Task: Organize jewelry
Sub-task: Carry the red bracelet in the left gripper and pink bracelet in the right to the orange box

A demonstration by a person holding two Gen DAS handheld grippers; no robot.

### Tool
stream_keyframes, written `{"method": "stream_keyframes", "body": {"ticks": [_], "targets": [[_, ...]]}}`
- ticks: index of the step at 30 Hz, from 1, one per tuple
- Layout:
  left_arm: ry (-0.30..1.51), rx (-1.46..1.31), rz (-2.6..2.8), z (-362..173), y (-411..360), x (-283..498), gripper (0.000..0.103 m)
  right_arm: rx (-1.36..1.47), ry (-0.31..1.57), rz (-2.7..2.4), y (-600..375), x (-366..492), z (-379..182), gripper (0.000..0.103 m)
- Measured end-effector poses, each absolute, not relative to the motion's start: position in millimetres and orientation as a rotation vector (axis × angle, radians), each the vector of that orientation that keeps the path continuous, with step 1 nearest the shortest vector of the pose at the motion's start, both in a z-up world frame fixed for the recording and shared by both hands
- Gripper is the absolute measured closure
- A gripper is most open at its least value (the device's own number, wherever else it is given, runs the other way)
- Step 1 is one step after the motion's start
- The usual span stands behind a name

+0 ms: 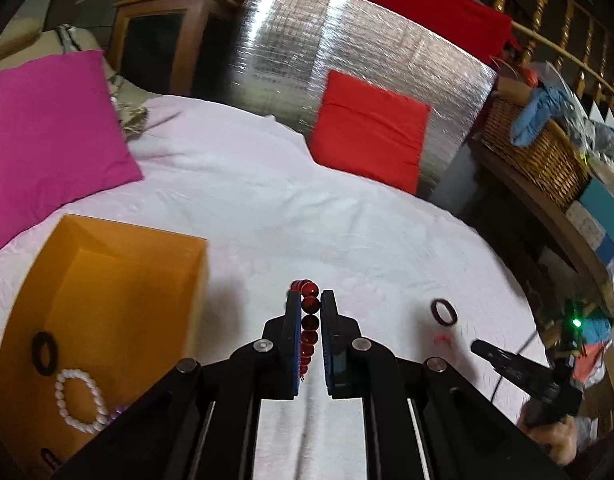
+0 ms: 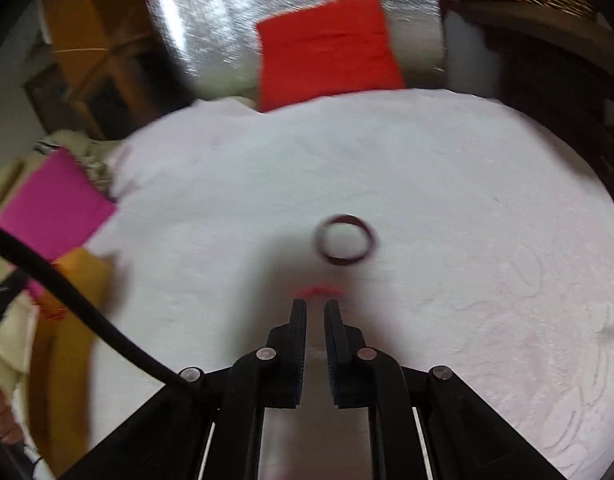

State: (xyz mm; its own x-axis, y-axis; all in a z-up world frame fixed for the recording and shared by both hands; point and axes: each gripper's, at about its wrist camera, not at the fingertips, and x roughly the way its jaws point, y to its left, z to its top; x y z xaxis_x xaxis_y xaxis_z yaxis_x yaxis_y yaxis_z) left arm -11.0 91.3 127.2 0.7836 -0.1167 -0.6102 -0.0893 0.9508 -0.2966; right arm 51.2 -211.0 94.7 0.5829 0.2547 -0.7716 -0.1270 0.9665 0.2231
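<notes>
The right wrist view is blurred, so the dark ring [image 2: 344,241] on the white bedspread [image 2: 467,240] has soft edges, and the small red thing [image 2: 321,291] just ahead of the right hand-held gripper [image 2: 316,305] is only a smear; I cannot tell what it is. The orange box [image 2: 81,280] is cut by the left edge there and partly hidden behind a black cable [image 2: 87,312]. In the left wrist view the lower part of the orange box [image 1: 107,280] is covered by the gripper frame, so the purple piece [image 1: 119,412] beside the white bead bracelet [image 1: 81,402] shows only a little. A dark ring [image 1: 45,353] lies in the box beyond the white bracelet. The far end of the red bead bracelet [image 1: 310,320] sticks out past the fingertips, and its near end goes down behind the frame.

The left hand-held gripper [image 1: 310,298] points downward over the bedspread, with the box to its left. Its jaws are closed narrow on the red bead bracelet, which runs in a line between the pads. To its right, well apart, the other dark ring [image 1: 443,311] stands on edge on the bedspread, with the red smear just near it.

The right hand-held gripper also points downward, above the bedspread. Its jaws are narrow, with only a small gap and nothing between them. The ring lies ahead of its tips, not touching them. In the left view this gripper [image 1: 481,348] appears at the lower right, with a hand [image 1: 559,436] around its grip, partly cut off.
</notes>
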Motion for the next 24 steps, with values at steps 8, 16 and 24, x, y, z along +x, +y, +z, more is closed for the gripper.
{"method": "stream_keyframes", "body": {"ticks": [8, 16, 24], "targets": [[0.709, -0.264, -0.068, 120.1, 59.1, -5.2, 0.094, 0.088, 1.019, 0.201, -198.4, 76.5, 58.1, 0.082], [0.689, -0.274, -0.074, 126.3, 65.7, -10.5, 0.093, 0.009, 0.938, 0.203, -187.9, 71.8, 69.3, 0.095], [0.646, -0.312, -0.038, 139.4, 92.6, -23.2, 0.093, 0.146, 0.769, 0.363, -166.5, 45.3, 126.7, 0.095]]}}
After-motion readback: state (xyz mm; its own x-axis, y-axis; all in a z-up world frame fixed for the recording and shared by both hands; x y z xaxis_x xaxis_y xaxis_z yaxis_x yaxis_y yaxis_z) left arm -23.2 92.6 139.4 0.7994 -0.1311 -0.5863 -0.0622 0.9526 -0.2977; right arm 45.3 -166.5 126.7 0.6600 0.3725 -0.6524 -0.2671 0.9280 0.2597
